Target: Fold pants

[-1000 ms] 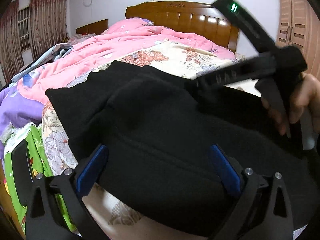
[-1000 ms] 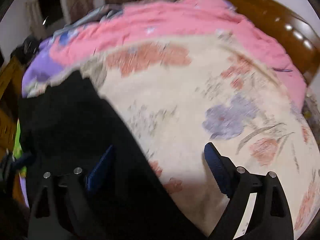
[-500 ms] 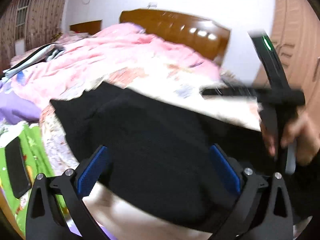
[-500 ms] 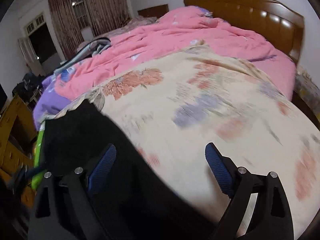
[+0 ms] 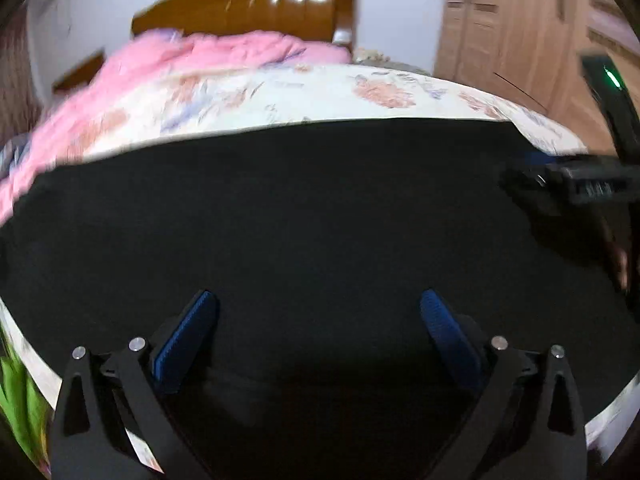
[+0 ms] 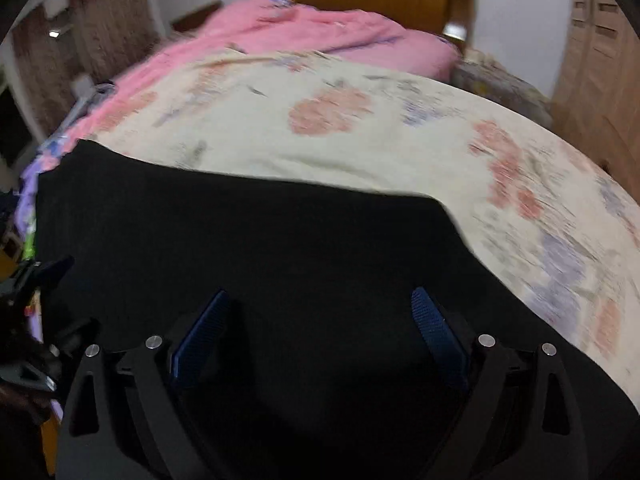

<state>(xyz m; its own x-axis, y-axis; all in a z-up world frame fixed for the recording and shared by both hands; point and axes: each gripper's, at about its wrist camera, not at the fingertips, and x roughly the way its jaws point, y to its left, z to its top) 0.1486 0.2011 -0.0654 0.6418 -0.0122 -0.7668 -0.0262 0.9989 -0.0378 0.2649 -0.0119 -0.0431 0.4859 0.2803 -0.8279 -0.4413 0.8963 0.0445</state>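
The black pants (image 5: pixel 304 216) lie spread flat across the near part of the bed, filling the lower half of both views (image 6: pixel 248 248). My left gripper (image 5: pixel 318 308) hovers over the cloth, open, with nothing between its blue pads (image 5: pixel 188 336). My right gripper (image 6: pixel 320 304) is open too, above the pants near their right edge. In the left wrist view the right gripper's black body (image 5: pixel 580 184) shows at the far right, held by a hand. The left gripper's body (image 6: pixel 36 280) appears at the left edge of the right wrist view.
A cream floral bedsheet (image 6: pixel 360 136) covers the bed beyond the pants. A pink quilt (image 5: pixel 208 64) is bunched toward the wooden headboard (image 5: pixel 256 4). A wooden wardrobe (image 5: pixel 520 32) stands at the right. Green fabric (image 5: pixel 16 392) hangs at the bed's left edge.
Both grippers have swung to the right and moved in over the pants. The pants now lie flatter and wider across the bed; the raised fold seen earlier is gone.
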